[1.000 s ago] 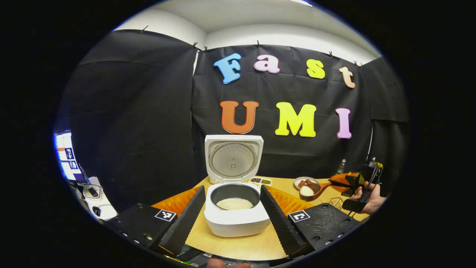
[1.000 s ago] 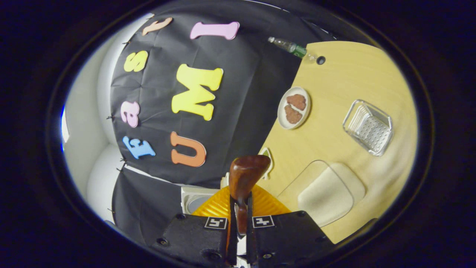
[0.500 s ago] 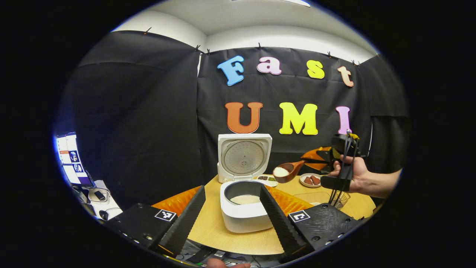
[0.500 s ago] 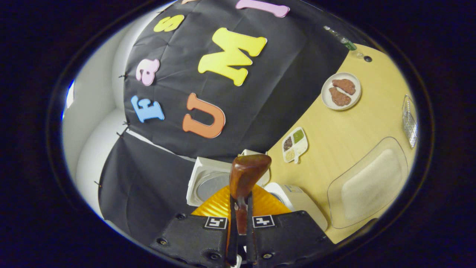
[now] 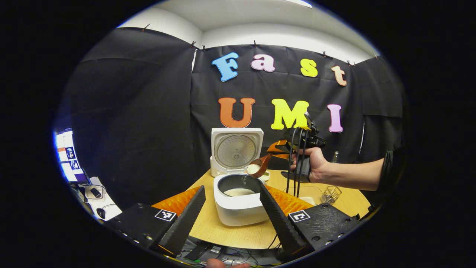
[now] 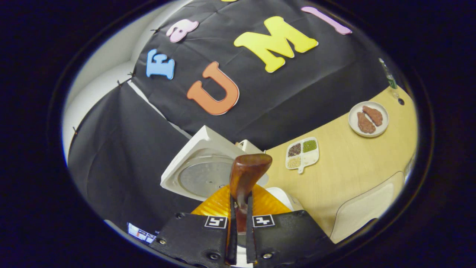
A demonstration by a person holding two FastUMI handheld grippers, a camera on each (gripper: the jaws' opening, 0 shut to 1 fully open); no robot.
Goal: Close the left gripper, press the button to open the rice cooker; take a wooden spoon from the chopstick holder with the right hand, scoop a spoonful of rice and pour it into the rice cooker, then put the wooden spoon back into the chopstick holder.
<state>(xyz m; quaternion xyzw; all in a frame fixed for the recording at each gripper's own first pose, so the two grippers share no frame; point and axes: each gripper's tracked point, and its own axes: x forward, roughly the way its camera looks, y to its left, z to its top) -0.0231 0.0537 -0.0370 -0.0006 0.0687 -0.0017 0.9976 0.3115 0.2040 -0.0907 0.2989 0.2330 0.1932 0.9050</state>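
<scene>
the right gripper (image 6: 241, 223), jaws clamped on the brown wooden spoon (image 5: 259, 168), tips its rice-filled bowl at the white open rice cooker's (image 5: 238, 203) two o'clock rim, while the left gripper (image 5: 232, 212) hangs wide open.

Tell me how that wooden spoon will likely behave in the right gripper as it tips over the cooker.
The wooden spoon looks stiff, so it probably won't flex. The right gripper clamps only its narrow handle, so it may twist under load. The bowl is tilted over the rice cooker, so loose grains will likely slide out quickly.
</scene>
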